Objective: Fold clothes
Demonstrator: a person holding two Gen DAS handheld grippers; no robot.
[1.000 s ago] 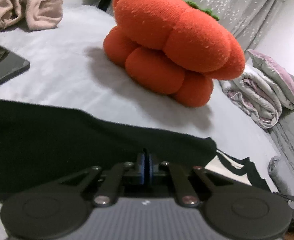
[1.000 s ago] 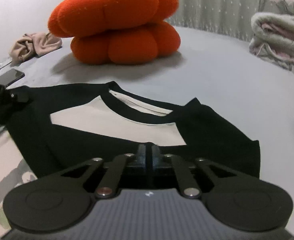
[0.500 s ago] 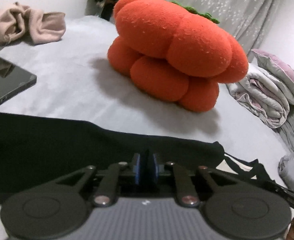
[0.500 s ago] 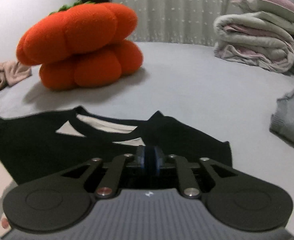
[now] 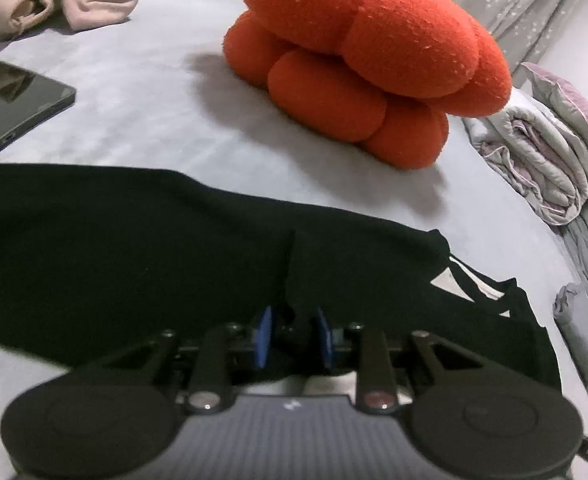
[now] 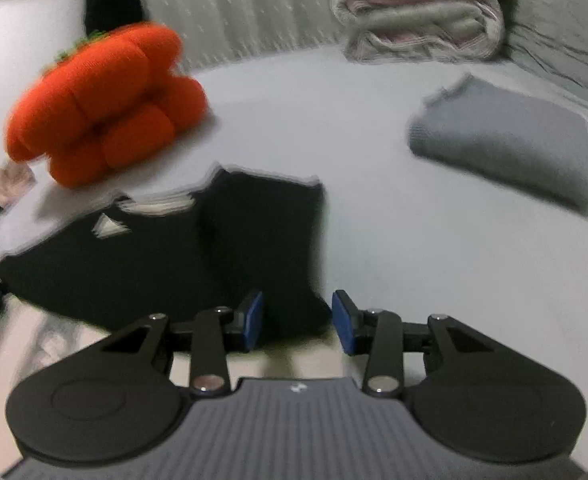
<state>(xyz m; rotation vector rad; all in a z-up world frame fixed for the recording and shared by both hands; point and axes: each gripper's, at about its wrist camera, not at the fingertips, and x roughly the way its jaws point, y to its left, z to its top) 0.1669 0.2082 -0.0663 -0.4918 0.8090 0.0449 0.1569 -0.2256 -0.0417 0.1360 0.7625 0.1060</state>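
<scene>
Releasing black shirt (image 6: 166, 264), grippers now parted.

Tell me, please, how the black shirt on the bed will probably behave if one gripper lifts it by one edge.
The black shirt is probably floppy: it lies flat, with a sleeve folded over. Lifted by one edge, it would likely sag and that fold could open. It looks thin, so probably light, and it may drag across the bed rather than slide as one piece.
</scene>
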